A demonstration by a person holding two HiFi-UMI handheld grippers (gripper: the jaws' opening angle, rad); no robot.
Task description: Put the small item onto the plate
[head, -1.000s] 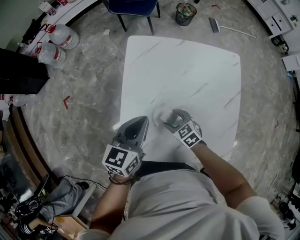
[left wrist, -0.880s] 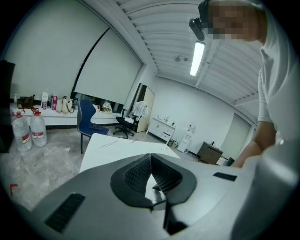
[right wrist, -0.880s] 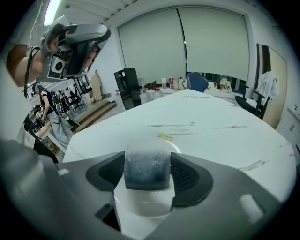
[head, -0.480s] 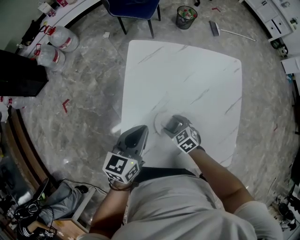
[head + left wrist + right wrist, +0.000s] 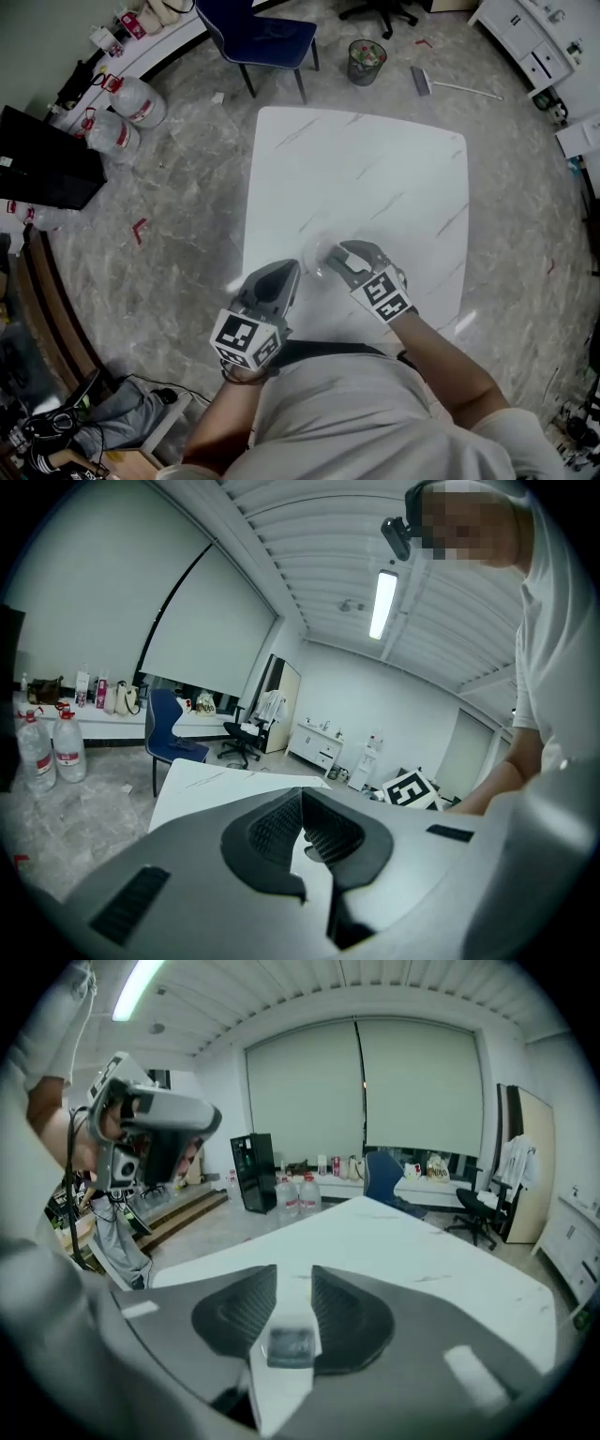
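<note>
A white plate [image 5: 316, 255], faint against the white marble table [image 5: 375, 178], lies near the table's front edge. My right gripper [image 5: 335, 253] hovers at the plate's right rim. Its jaws have just been closing, and in the right gripper view they [image 5: 294, 1275] press on a small clear, greyish block [image 5: 290, 1345] between the pads. My left gripper [image 5: 292, 269] sits just left of the plate. In the left gripper view its tips [image 5: 302, 797] meet with nothing between them. The block is hidden in the head view.
A blue chair [image 5: 260, 26] and a wire waste bin [image 5: 367, 54] stand beyond the table's far edge. Water bottles [image 5: 131, 103] and a black cabinet [image 5: 42, 159] are on the floor at the left. The person's torso fills the bottom of the head view.
The right gripper has lifted slightly at the plate's right rim. The left gripper has stayed beside the plate. The head view has shifted, so more floor shows at the top.
</note>
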